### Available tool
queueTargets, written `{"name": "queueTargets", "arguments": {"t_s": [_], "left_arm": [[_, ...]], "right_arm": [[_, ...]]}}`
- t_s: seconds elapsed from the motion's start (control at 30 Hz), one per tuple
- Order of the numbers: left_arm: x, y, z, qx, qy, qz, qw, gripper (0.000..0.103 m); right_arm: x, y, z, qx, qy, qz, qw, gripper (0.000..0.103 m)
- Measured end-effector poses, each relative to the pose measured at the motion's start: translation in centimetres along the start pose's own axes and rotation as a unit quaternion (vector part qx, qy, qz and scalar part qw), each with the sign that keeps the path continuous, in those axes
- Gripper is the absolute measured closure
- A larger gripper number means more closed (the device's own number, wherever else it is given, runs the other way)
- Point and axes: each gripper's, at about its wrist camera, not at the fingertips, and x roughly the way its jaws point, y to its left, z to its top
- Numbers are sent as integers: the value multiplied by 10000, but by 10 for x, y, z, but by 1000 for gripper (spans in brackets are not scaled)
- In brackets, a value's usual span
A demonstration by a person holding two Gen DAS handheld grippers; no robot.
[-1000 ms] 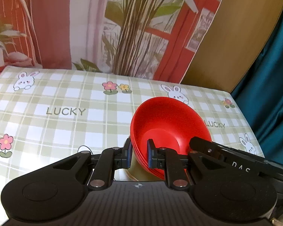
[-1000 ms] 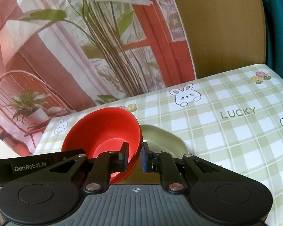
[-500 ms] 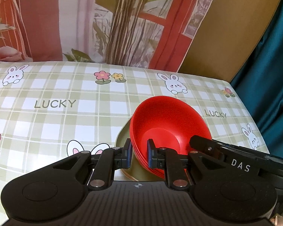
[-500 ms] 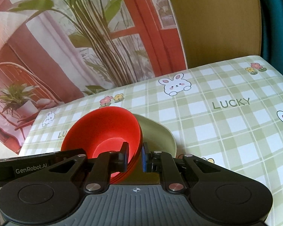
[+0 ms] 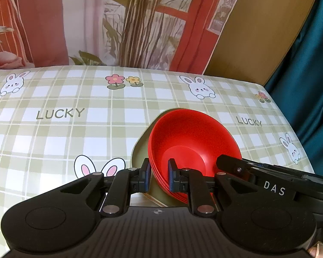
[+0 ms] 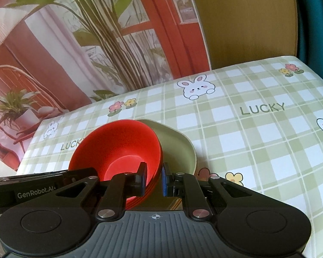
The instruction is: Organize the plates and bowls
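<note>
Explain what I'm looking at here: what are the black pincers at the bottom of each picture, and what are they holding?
There is no robot arm. A person holds a two-finger gripper in each hand, and each picture comes from a camera on one gripper, looking along its fingers. In the left wrist view the left gripper is shut on the rim of the red bowls, a nested stack. In the right wrist view the right gripper is shut on the opposite rim of the same stack. The other gripper's body shows at each picture's edge. Under the bowls sits a green plate, which looks stacked on others. All this is over a table with a checked tablecloth printed with bunnies and flowers.
</note>
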Motion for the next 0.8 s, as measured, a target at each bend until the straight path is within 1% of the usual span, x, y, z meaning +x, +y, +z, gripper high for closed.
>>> {"name": "queueTargets", "arguments": {"t_s": [0.3,0.8], "left_arm": [[11,-3,-4,102,109,49,9999,86],[8,0,-12,147,149,32,9998,85]], "right_arm": [[1,-3,-3,-46,-7,-34,10000,90],[-4,-4,-8,-70,20,4,10000,90]]}}
